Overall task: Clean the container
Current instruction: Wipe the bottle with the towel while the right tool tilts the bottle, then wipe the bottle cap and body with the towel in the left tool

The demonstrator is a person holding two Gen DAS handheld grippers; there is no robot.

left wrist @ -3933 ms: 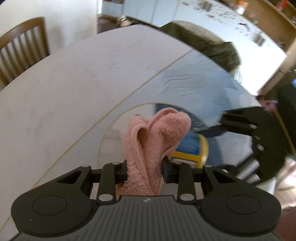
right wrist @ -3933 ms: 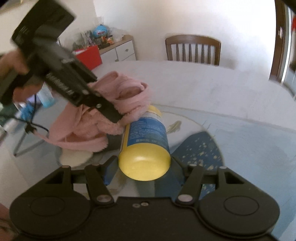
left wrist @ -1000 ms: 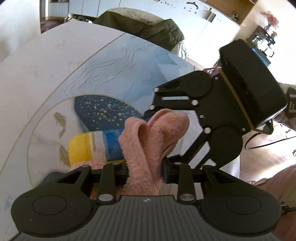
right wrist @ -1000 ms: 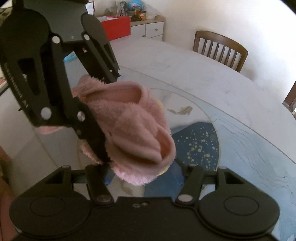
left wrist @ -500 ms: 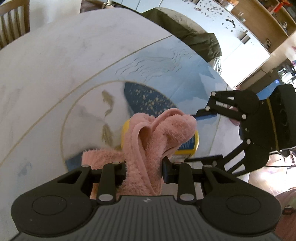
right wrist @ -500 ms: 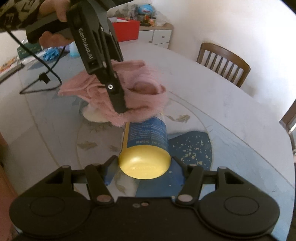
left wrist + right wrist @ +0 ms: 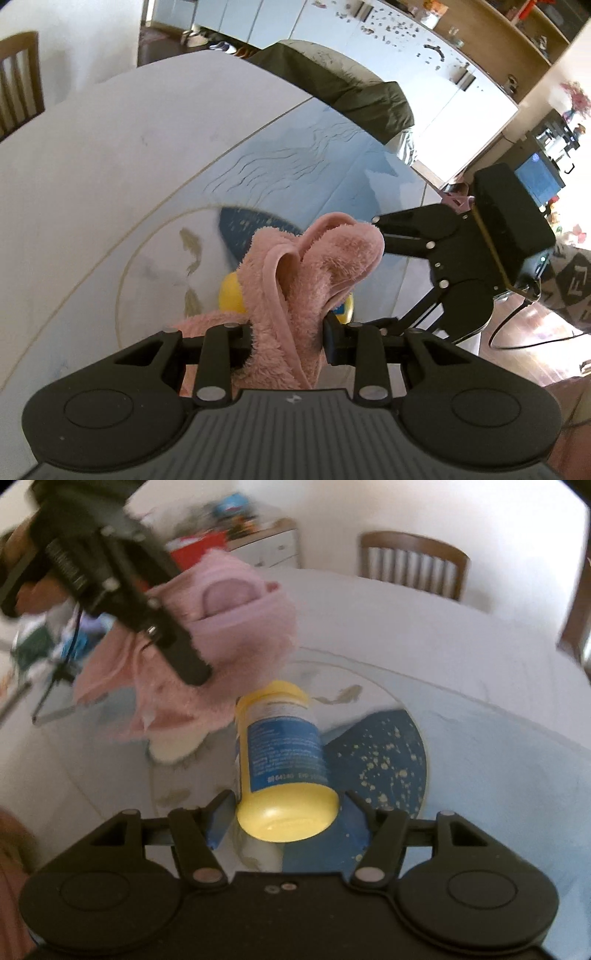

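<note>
A yellow container (image 7: 284, 753) with a blue label is clamped at its base by my right gripper (image 7: 286, 812), its cap end pointing away and tilted slightly left. The left gripper (image 7: 199, 653) is shut on a fluffy pink cloth (image 7: 240, 627), which hangs just left of and above the cap; whether they touch is blurred. In the left wrist view the pink cloth (image 7: 295, 280) fills my left gripper (image 7: 288, 332) and hides most of the yellow container (image 7: 229, 297). The right gripper (image 7: 371, 273) reaches in from the right.
Below lies a white table (image 7: 92, 177) with a blue painted area (image 7: 480, 760). A pale round thing (image 7: 170, 751) lies under the cloth. Wooden chairs (image 7: 413, 565) stand at the far edge, one draped in dark green fabric (image 7: 351, 88). A hand (image 7: 33, 587) and cable are at left.
The cloth has slid off the container's upper part to the left of its cap. The container has tipped a little left in the right gripper, and the right view is motion-blurred.
</note>
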